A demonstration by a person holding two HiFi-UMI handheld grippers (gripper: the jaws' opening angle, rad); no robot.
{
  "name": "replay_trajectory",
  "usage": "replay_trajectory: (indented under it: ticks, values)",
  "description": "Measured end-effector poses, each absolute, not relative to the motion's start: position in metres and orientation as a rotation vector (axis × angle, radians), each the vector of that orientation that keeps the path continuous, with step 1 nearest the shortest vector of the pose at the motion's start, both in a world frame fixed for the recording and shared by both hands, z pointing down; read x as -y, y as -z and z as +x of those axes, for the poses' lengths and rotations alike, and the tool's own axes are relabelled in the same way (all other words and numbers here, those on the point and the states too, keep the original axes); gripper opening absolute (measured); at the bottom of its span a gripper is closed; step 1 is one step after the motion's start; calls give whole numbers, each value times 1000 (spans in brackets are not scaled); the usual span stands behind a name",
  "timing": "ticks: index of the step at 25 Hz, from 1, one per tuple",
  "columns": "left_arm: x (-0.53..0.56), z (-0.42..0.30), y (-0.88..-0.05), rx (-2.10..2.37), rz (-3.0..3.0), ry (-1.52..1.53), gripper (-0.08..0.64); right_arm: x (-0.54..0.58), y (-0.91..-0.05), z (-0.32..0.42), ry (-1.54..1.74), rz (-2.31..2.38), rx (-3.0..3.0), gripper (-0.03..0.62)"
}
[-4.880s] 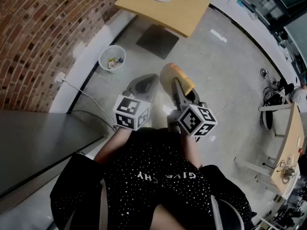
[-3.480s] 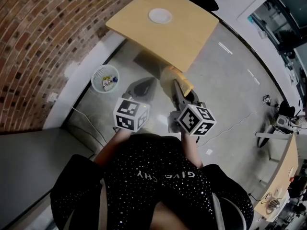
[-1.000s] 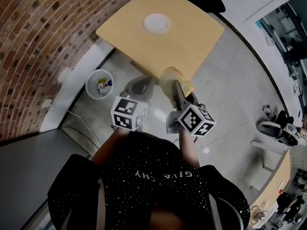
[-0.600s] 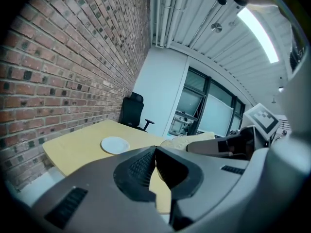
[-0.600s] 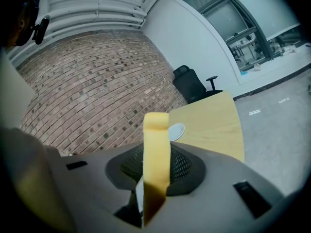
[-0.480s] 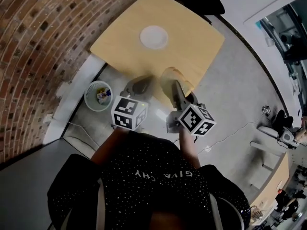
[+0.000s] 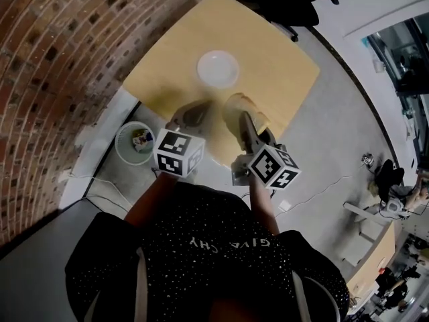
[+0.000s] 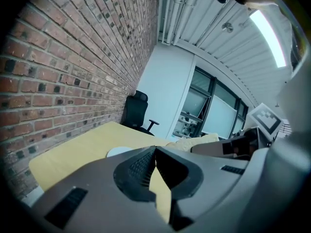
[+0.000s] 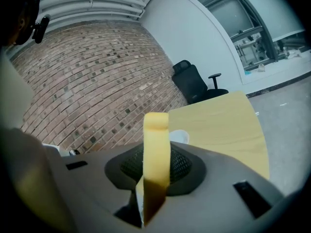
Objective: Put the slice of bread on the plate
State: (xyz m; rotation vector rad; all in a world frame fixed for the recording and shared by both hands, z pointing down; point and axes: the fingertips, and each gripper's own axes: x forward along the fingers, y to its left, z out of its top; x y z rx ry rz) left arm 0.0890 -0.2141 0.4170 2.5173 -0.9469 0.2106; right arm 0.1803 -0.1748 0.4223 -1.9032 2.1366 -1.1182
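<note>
Right gripper view: my right tongs [image 9: 155, 171] clamp the bread [image 9: 156, 130] upright over the tabletop [image 7: 281, 52] near edge; the plate [image 7: 218, 68] sits mid-tabletop. My left tongs [image 8: 154, 152] are together, empty. Bread seems light, soft, crushable: a gentle pinch by the crust suits.

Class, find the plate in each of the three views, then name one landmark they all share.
Head view: plate top centre, on the table.
Left gripper view: plate edge peeks over the left jaw, left of centre.
Right gripper view: plate at centre, just right of the bread.
Shared landmark: the black chair beyond the table.
</note>
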Motion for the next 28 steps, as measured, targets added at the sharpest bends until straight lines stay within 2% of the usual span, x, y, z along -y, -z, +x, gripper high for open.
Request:
replay_trajectory:
  ticks: [28]
  values:
    - [354,74,-480,1014,2366,-230,11,326,-472,192,1288,-1955,-2246,94]
